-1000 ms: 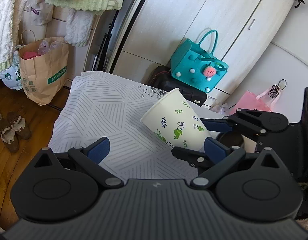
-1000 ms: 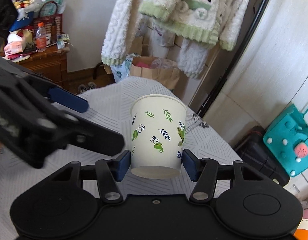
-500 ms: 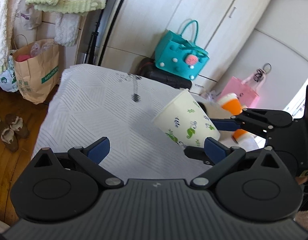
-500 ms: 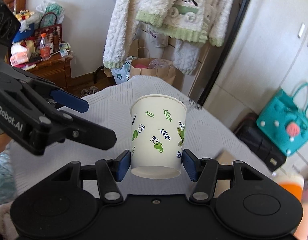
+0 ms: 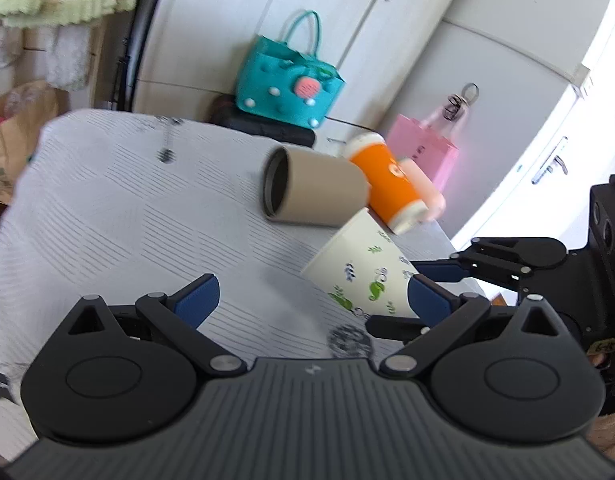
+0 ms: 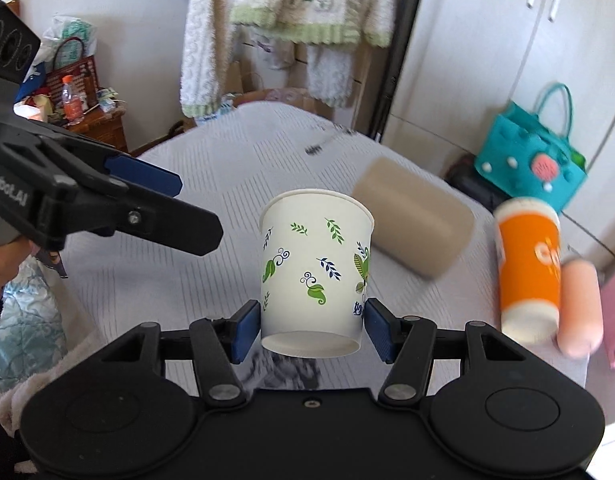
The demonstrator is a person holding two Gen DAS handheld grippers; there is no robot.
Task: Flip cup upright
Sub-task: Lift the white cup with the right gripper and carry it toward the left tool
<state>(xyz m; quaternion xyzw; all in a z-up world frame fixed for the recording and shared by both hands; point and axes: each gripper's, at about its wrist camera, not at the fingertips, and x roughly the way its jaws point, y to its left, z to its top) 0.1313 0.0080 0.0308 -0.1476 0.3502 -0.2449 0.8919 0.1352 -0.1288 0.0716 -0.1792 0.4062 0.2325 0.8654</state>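
Bedroom table, patterned cloth [image 6: 235,184] — right gripper [image 6: 312,330] clamped paper cup [image 6: 315,276] near its base, rim up, airborne; left gripper [image 5: 307,300] gaped empty — setting down remained.

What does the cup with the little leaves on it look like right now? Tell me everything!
The paper cup is white, printed with green and blue leaves and curly swirls. It has a rolled rim at its wide open end and a narrower base. The right claw squeezes it near the base, one blue pad on each side, holding it off the striped tablecloth. From the left wrist camera it looks tilted. The left claw is open and not touching it.
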